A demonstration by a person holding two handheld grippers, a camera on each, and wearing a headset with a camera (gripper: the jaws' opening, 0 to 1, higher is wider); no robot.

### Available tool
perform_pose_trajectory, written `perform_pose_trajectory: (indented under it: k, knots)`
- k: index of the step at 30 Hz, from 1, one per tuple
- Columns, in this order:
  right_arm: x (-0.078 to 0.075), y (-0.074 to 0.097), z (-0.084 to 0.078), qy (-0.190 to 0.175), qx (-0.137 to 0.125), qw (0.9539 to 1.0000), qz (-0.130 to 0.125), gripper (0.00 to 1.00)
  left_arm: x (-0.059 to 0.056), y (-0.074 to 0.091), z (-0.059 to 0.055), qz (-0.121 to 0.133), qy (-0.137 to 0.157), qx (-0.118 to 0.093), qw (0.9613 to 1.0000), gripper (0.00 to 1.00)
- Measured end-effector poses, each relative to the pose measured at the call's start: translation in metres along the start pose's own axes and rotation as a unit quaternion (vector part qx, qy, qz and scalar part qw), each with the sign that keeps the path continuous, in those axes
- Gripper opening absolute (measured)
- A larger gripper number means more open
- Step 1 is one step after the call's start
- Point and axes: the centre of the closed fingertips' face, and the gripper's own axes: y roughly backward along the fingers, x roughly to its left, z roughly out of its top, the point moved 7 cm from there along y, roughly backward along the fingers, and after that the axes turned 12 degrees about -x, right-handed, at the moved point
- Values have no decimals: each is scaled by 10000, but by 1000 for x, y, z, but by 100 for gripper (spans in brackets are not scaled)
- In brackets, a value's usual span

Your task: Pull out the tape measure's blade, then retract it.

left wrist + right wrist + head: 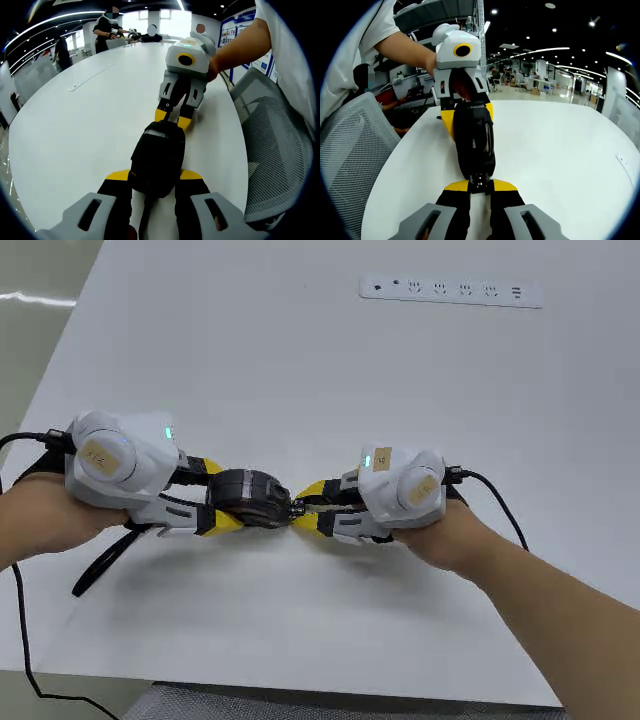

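Left gripper [218, 495] has its yellow-tipped jaws clamped on either side of the black tape measure [250, 497] and holds its case by the flanks. The left gripper view shows the case [157, 157] wedged between the two fingertips. The tape measure sits low over the white table [350, 390], toward the table's near edge; whether it touches the surface cannot be told. At the end of the case away from the left gripper, the right gripper [308, 508] meets it nose to nose. Its jaws are drawn narrow and pinch the blade tip [479, 181] just at the mouth of the case. Almost no blade is out, and the two grippers' yellow tips nearly touch across the tape measure.

A person's left hand [40, 515] grips the left tool on one side of the tape measure, and the right hand [450, 535] grips the other tool on the opposite side. A black cable [20, 620] runs from the left tool, away from the tape measure and off the near edge. Well apart from the tape measure, across the table, lies a white power strip [450, 288]. On the person's side of the tape measure, beyond the table edge, stands a grey mesh chair [270, 150].
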Motion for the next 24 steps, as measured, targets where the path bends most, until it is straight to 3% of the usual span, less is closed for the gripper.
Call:
perform_pose_trajectory:
  k: [24]
  knots:
    - [0, 2, 0, -4, 21, 10000, -51, 8, 1, 0, 1, -90, -60, 82, 9999, 26]
